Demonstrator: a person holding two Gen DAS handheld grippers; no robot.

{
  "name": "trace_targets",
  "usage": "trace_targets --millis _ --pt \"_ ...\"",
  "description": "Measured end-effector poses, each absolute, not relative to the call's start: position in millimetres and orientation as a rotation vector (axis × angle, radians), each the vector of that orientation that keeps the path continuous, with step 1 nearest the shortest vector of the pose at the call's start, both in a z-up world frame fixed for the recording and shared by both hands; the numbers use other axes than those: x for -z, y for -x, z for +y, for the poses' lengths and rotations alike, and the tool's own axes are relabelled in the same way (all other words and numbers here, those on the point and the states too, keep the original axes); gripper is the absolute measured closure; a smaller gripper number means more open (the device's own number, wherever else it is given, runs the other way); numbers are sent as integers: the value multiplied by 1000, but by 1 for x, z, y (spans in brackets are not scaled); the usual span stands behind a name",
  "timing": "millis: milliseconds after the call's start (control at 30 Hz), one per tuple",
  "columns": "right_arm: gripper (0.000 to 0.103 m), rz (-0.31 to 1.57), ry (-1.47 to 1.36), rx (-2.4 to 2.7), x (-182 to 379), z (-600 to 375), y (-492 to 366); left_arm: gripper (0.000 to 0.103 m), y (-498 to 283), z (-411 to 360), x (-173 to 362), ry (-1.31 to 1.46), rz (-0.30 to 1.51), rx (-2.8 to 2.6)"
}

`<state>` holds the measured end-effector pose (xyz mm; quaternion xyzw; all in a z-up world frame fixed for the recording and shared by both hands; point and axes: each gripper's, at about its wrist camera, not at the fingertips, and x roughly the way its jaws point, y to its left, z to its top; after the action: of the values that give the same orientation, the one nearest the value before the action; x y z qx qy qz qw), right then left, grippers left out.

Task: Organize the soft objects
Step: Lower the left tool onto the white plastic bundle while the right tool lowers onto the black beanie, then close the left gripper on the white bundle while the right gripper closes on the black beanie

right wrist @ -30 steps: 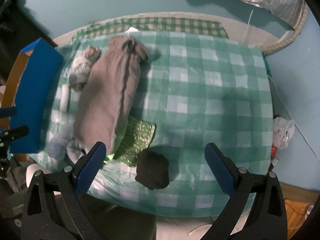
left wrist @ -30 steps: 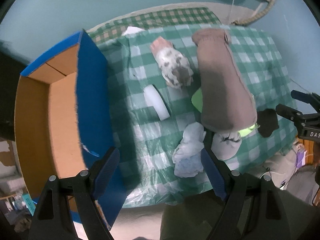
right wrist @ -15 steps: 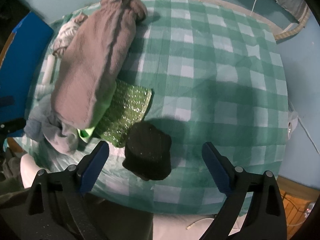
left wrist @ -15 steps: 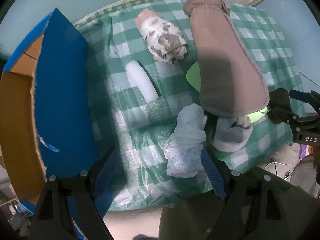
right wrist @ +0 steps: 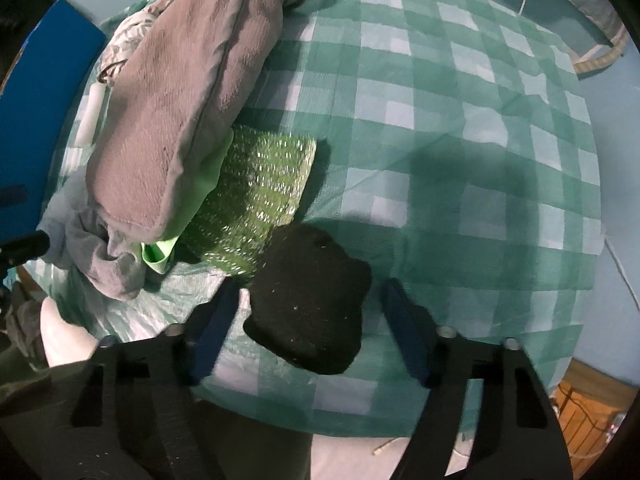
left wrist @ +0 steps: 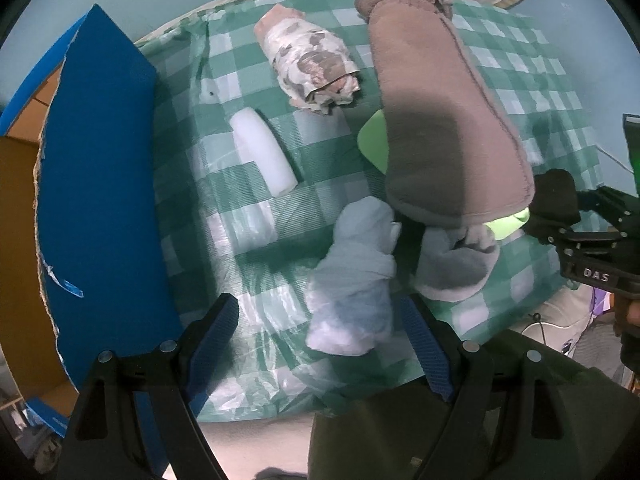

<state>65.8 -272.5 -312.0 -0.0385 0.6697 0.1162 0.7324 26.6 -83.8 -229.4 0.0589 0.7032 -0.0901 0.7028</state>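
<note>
**Both grippers settled over soft items at the near edge of the table**

The right gripper (right wrist: 308, 322) pointed down over a black sock bundle (right wrist: 310, 300) near the table's front edge. Its jaws had just been closing, with the bundle between them; a gap showed on each side, so the pads were not yet pressing. The step in hand looked like the pick of this bundle, and the next move probably called for more closing until the pads pinched it, then a lift toward the blue cardboard box (left wrist: 100, 184) on the left.

The left gripper (left wrist: 320, 332) stood with wide jaws above a pale blue crumpled cloth (left wrist: 354, 280), which lay partly between its fingers, untouched.

Other soft things crowded the green checked tablecloth (right wrist: 440, 120): a long brown plush pouch (left wrist: 444, 120) lay over a glittery green sponge (right wrist: 260, 196) and a grey sock (left wrist: 456, 264), a patterned rolled cloth (left wrist: 312, 64) sat farther back, and a white roll (left wrist: 264, 156) lay nearer the box. The sponge touched the black bundle's left side, so the left finger might catch it. The box's tall blue wall would have to be cleared on any transfer.
</note>
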Motion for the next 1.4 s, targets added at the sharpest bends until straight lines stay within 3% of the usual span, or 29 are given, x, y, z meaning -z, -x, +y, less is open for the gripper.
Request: trace_targets --millis 67,100,633,700,833,900,1400 --pt "54 1461 85 -256 311 -273 -67 18 -27 -87 231 -142 1570 201" --pt "56 1460 79 -259 311 -273 -66 18 -29 -88 233 -149 1573 199" --pt "60 1458 13 -235 297 -308 -48 19 -36 -109 264 -172 1623 190" --pt "60 1452 6 -234 293 -310 -47 29 -38 -108 268 -178 1630 189" --pt "60 1441 -1 -239 284 -312 -52 41 -37 -113 273 -182 1631 180" --pt "60 1433 0 -246 281 -311 -55 57 -36 -112 277 -180 1630 178" --pt "60 1424 35 -244 251 -299 -71 60 -24 -92 248 -154 1522 168"
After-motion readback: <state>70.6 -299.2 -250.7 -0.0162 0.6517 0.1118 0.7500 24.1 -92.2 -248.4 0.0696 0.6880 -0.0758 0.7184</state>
